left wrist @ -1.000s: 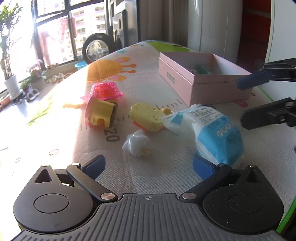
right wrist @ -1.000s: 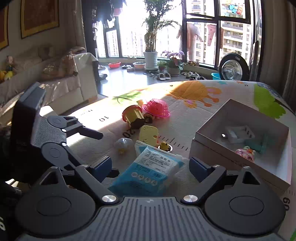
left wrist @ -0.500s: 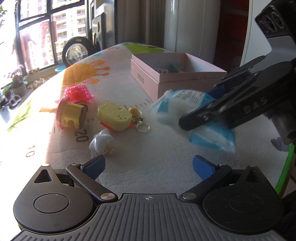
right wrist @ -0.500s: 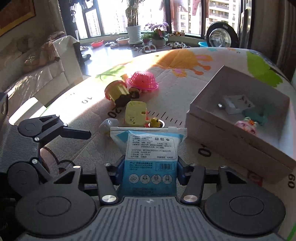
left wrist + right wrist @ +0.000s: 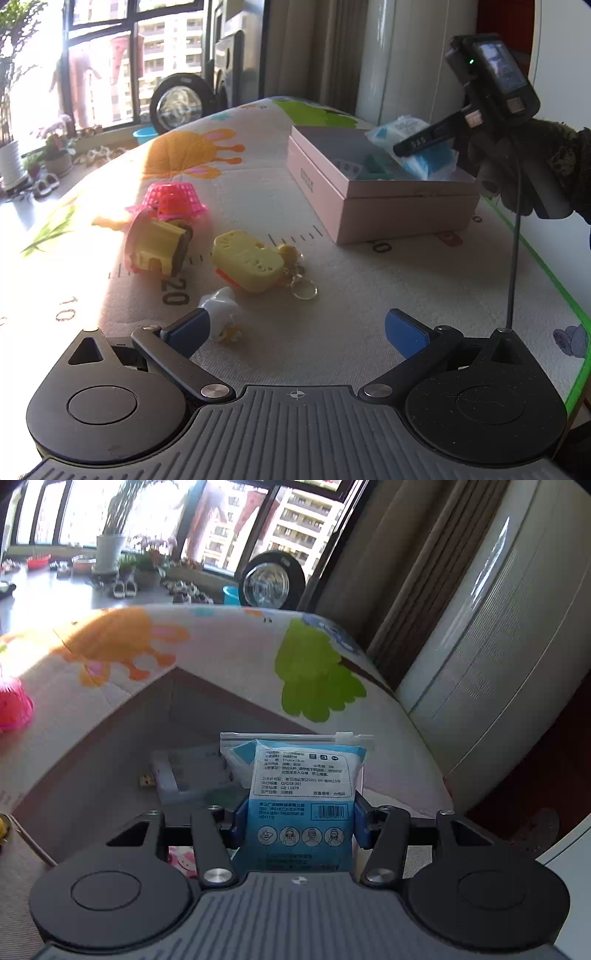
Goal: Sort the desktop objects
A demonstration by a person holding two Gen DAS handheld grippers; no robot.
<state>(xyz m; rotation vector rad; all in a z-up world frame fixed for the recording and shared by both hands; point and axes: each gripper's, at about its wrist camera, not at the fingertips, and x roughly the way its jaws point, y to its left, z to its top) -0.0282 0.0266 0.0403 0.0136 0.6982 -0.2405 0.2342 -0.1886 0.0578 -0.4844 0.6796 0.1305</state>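
Note:
My right gripper [image 5: 299,821] is shut on a blue and white wipes packet [image 5: 299,786] and holds it over the open pink box [image 5: 373,192]. The left wrist view shows the packet [image 5: 424,155] above the box's right side. My left gripper [image 5: 295,328] is open and empty, low over the mat. A small white toy [image 5: 221,317] lies by its left finger. A yellow keychain toy [image 5: 251,260], a yellow and pink toy [image 5: 155,243] and a pink basket [image 5: 171,195] lie beyond it.
The box [image 5: 110,746] holds a grey tray [image 5: 188,771] and small items. The mat's green edge [image 5: 546,273] runs along the right side. A window, plants and a round black fan [image 5: 177,103] stand behind the table.
My right gripper has lifted the wipes packet off the mat and carried it right, over the pink box. My left gripper has stayed open and shifted a little.

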